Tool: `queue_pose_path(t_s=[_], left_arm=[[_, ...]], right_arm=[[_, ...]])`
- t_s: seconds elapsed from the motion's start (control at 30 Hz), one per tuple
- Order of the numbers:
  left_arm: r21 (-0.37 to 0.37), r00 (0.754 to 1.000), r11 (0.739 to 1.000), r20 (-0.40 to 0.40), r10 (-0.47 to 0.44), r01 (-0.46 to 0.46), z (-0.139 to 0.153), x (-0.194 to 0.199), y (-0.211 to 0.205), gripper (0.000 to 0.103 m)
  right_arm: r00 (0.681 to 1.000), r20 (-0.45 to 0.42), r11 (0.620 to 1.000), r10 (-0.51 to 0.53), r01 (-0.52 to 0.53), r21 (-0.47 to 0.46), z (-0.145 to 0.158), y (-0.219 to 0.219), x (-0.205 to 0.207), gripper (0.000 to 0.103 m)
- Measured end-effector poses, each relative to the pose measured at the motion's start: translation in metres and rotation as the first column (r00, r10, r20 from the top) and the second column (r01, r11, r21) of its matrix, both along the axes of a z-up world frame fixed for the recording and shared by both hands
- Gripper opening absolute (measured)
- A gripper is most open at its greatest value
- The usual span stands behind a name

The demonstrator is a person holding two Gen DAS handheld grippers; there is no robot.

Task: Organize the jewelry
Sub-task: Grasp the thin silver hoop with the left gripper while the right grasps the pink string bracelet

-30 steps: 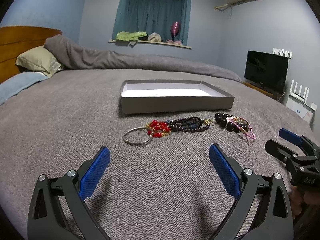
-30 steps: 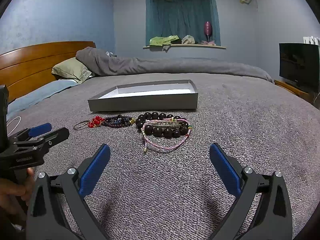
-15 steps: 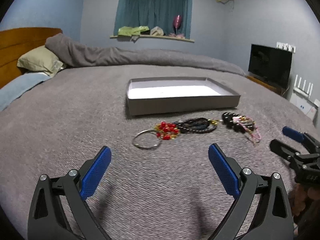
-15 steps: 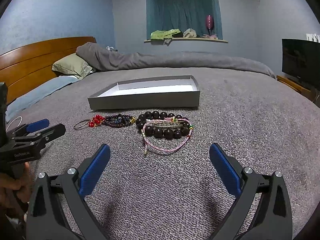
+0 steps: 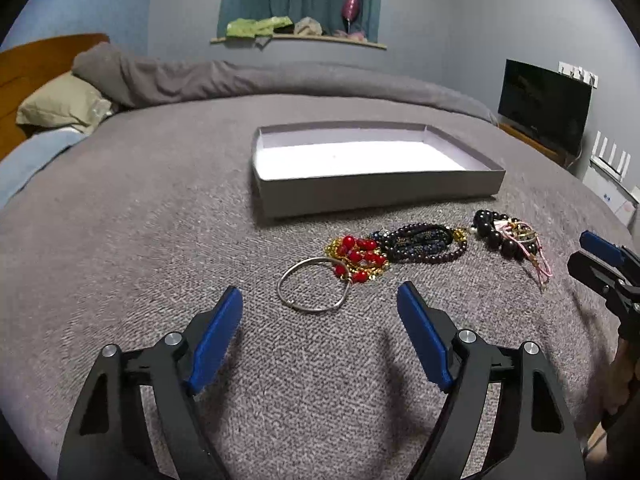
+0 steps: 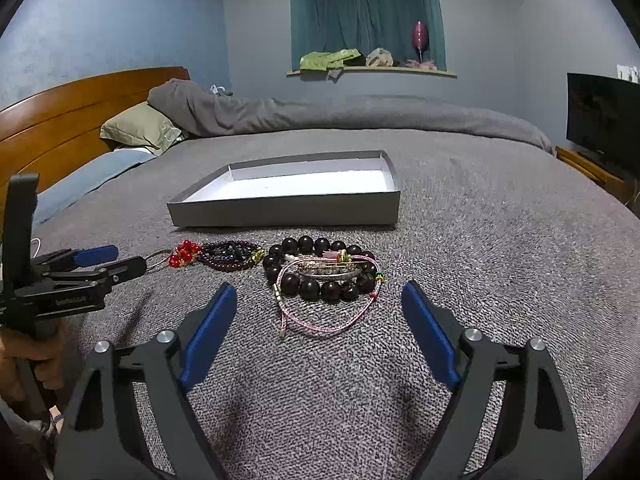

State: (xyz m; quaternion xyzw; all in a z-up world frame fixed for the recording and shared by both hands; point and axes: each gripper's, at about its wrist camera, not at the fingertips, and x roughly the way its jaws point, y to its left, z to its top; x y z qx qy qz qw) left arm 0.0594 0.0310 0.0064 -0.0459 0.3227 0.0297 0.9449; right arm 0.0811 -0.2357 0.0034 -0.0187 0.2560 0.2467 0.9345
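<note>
1. A grey bed (image 5: 120, 240) fills the room under blue walls, its blanket carrying everything I am sorting; a wooden headboard (image 6: 72, 120) and an olive pillow (image 6: 140, 128) sit at its far left.
2. A shallow grey box (image 5: 376, 192) with a white floor lies open in the middle of the bed, nothing visible inside it.
3. My left hand-held gripper (image 5: 320, 320) hovers low over the blanket with its blue-padded jaws spread wide, gripping nothing; a silver ring sits just ahead of the gap.
4. My right hand-held gripper (image 6: 316, 316) is likewise wide open and holds nothing, facing the dark bead bracelet.
5. The jewelry lies in a row just in front of the box: a bracelet of large dark beads (image 6: 320, 276) at the right, tangled with a pink cord (image 6: 320, 324).
6. Beside it rests a bundle of small dark beads (image 5: 424, 242).
7. Red beads (image 5: 360, 256) on gold links touch that bundle.
8. The silver ring (image 5: 312, 290) ends the row at the left.
</note>
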Motion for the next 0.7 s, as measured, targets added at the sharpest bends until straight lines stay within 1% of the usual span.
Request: queue_pose_path(t_s=[0.13, 0.2, 0.33, 0.43, 0.6, 0.67, 0.7], left_arm=[[-0.021, 0.999, 1.000, -0.035, -0.002, 0.001, -0.003, 0.012, 0.006, 0.072], [-0.031, 0.998, 1.000, -0.055, -0.008, 0.007, -0.005, 0.018, 0.009, 0.072], [-0.025, 0.997, 1.000, -0.080, -0.020, 0.018, -0.008, 0.028, 0.010, 0.072], [-0.016, 0.994, 0.999, -0.102, -0.031, 0.030, -0.011, 0.033, 0.008, 0.072], [-0.009, 0.992, 0.999, -0.119, -0.042, 0.041, -0.017, 0.042, 0.008, 0.072], [-0.008, 0.991, 0.999, -0.120, -0.051, 0.051, -0.018, 0.044, 0.008, 0.069], [-0.002, 0.991, 0.998, -0.122, -0.056, 0.056, -0.019, 0.044, 0.007, 0.064]], right_arm=[[1.000, -0.020, 1.000, 0.011, -0.011, -0.003, 0.001, 0.001, 0.005, 0.077], [0.999, -0.027, 1.000, 0.018, -0.018, -0.006, 0.000, 0.002, 0.007, 0.074], [0.998, -0.060, 0.999, 0.032, -0.034, -0.035, -0.004, 0.009, 0.014, 0.074], [0.995, -0.091, 0.999, 0.032, -0.036, -0.040, -0.008, 0.012, 0.022, 0.074], [0.991, -0.131, 0.997, 0.020, -0.030, -0.076, -0.015, 0.018, 0.035, 0.074], [0.989, -0.145, 0.996, 0.015, -0.027, -0.079, -0.017, 0.018, 0.039, 0.074], [0.989, -0.150, 0.996, 0.015, -0.028, -0.082, -0.018, 0.019, 0.041, 0.074]])
